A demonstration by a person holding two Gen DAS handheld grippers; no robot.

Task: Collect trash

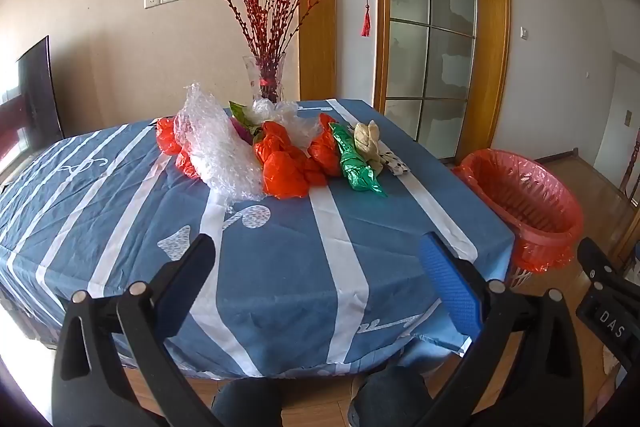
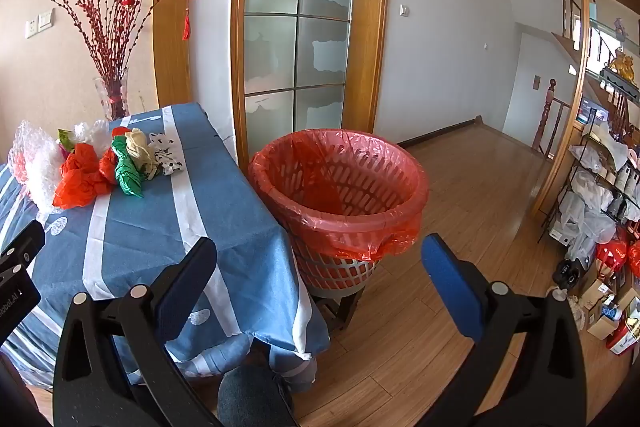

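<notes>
A heap of trash lies at the far middle of the blue striped tablecloth [image 1: 280,247]: bubble wrap [image 1: 216,151], crumpled orange bags [image 1: 284,167], a green bag [image 1: 356,163], a beige wad [image 1: 368,139] and a spotted scrap [image 1: 394,161]. My left gripper [image 1: 316,263] hovers open over the near part of the table, well short of the heap, with nothing between its fingers. My right gripper [image 2: 320,267] is open and empty beside the table's right edge, in front of the basket [image 2: 340,187] lined with a red bag. The same trash heap [image 2: 96,167] shows at the left of the right wrist view.
A glass vase of red branches [image 1: 268,75] stands behind the heap. The basket [image 1: 524,203] sits on a low stool off the table's right edge. A glass door with a wooden frame [image 2: 296,39] is behind. Cluttered shelves [image 2: 600,187] line the right wall. My knees [image 1: 320,403] show below.
</notes>
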